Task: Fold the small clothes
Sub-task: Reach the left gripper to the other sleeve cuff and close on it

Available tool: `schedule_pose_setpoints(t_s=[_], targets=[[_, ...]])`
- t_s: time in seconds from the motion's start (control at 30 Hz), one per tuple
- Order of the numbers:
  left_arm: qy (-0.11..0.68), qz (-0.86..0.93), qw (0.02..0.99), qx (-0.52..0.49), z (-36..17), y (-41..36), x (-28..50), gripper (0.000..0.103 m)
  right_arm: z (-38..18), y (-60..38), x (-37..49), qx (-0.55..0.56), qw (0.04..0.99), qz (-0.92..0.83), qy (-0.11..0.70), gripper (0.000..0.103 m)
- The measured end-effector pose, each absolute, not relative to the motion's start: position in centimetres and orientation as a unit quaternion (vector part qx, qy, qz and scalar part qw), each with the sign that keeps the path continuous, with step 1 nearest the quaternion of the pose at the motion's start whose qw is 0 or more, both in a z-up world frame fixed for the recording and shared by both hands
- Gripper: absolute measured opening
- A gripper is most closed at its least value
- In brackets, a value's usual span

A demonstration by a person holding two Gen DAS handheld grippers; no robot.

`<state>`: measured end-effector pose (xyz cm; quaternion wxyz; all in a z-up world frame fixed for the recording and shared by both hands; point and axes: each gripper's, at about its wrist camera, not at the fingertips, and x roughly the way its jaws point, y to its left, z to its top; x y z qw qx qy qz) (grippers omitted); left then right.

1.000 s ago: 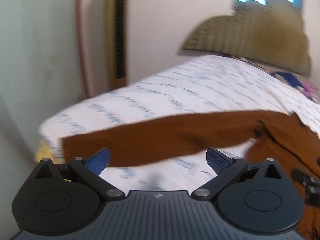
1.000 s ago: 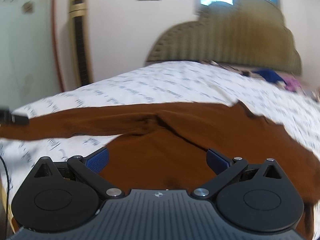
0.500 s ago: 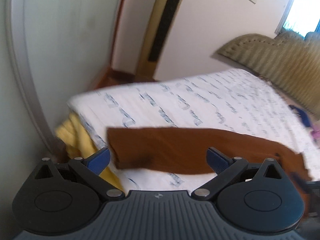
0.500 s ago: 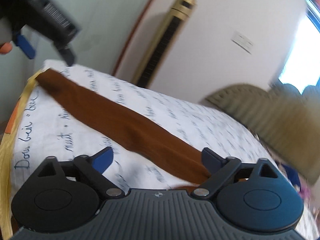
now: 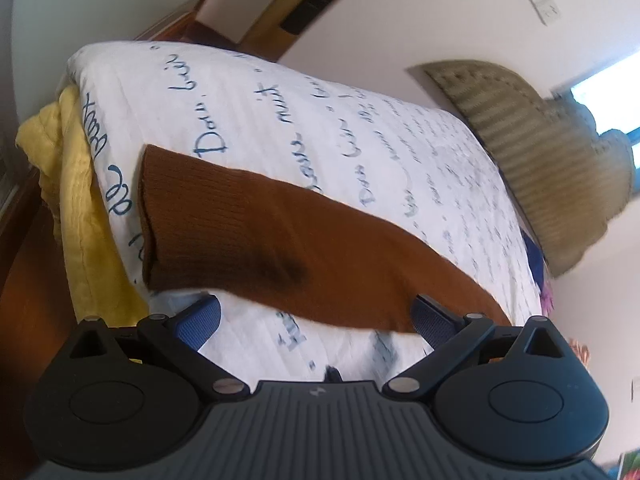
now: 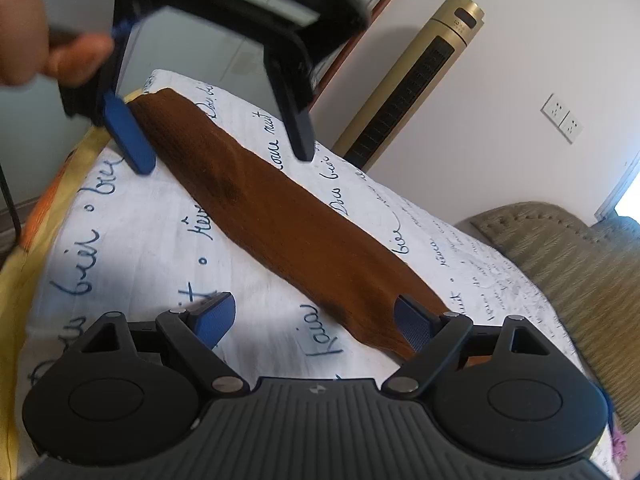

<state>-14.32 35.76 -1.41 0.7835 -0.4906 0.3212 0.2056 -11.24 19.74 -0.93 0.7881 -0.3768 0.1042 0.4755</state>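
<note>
Blue ribbed pads face each other across a wide gap on the left gripper, its black hinged fingers spread and nothing pinched between them; the jaws stand released, poised over the cuff end of a long rust-brown knitted sleeve. That sleeve lies flat on the bed, a tapering band of fine knit with a ribbed cuff near the mattress corner and a darker smudge partway along it.

The right gripper is likewise unclenched, though its jaws have just been closing a little; the sleeve's wider part runs under its right-hand pad, and the pads do not press on the cloth. In the right wrist view the left gripper shows from outside, its two dark fingers straddling the sleeve near the cuff, held by a hand at the upper left edge.

Beneath the garment spreads a white quilted bedcover printed with blue handwriting, soft and faintly stitched in rows. A crumpled yellow blanket hangs off the bed's corner. Farther out stand a tall gold tower fan with a dark slatted grille, a scalloped, padded olive headboard, and a white wall socket plate.
</note>
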Motion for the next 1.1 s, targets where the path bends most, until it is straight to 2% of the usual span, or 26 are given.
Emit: schedule_pose_setpoints(t_s=[0.33, 0.4, 0.43, 0.47, 0.53, 0.8, 0.83, 0.9, 0.93, 0.97, 1.0, 1.03, 1.07, 1.1], targets=[[0.254, 0.260, 0.780, -0.509, -3.2, 36.5, -12.6, 0.102, -1.0, 21.0, -9.5, -0.335, 0.804, 0.474, 0.131, 0.088], [0.245, 0.275, 0.781, -0.504, -3.1, 36.3, -12.2, 0.096, -1.1, 21.2, -9.4, -0.331, 0.806, 0.472, 0.132, 0.089], [0.242, 0.282, 0.784, -0.497, -3.0, 36.2, -12.2, 0.088, -1.2, 21.2, -9.4, -0.330, 0.806, 0.473, 0.133, 0.089], [0.242, 0.286, 0.789, -0.486, -2.8, 36.0, -12.1, 0.073, -1.2, 21.2, -9.3, -0.330, 0.805, 0.475, 0.132, 0.089], [0.248, 0.283, 0.797, -0.472, -2.6, 35.8, -12.0, 0.057, -1.1, 21.2, -9.3, -0.331, 0.803, 0.479, 0.130, 0.089], [0.235, 0.263, 0.798, -0.489, -3.4, 36.8, -13.1, 0.056, -1.7, 23.1, -10.5, -0.349, 0.789, 0.496, 0.098, 0.086], [0.234, 0.264, 0.798, -0.488, -3.5, 36.8, -13.0, 0.056, -1.6, 23.4, -10.4, -0.347, 0.787, 0.499, 0.103, 0.081], [0.237, 0.271, 0.801, -0.479, -3.4, 36.5, -12.7, 0.056, -1.3, 23.9, -9.8, -0.332, 0.783, 0.511, 0.123, 0.061], [0.239, 0.274, 0.801, -0.475, -3.3, 36.3, -12.8, 0.055, -1.1, 24.2, -9.5, -0.323, 0.783, 0.514, 0.137, 0.042], [0.241, 0.277, 0.804, -0.468, -3.1, 36.1, -12.5, 0.054, -1.0, 24.4, -9.2, -0.315, 0.783, 0.516, 0.149, 0.032], [0.242, 0.283, 0.806, -0.461, -2.9, 35.9, -12.3, 0.047, -1.0, 24.5, -9.0, -0.308, 0.782, 0.518, 0.157, 0.029], [0.246, 0.290, 0.808, -0.449, -2.8, 35.8, -11.9, 0.024, -1.0, 24.5, -8.9, -0.305, 0.783, 0.518, 0.159, 0.017], [0.255, 0.297, 0.811, -0.435, -2.7, 35.6, -11.6, 0.011, -1.0, 24.5, -8.9, -0.305, 0.784, 0.517, 0.159, 0.007], [0.262, 0.301, 0.811, -0.427, -2.6, 35.4, -11.2, 0.010, -1.0, 24.4, -9.0, -0.305, 0.785, 0.516, 0.156, 0.006]])
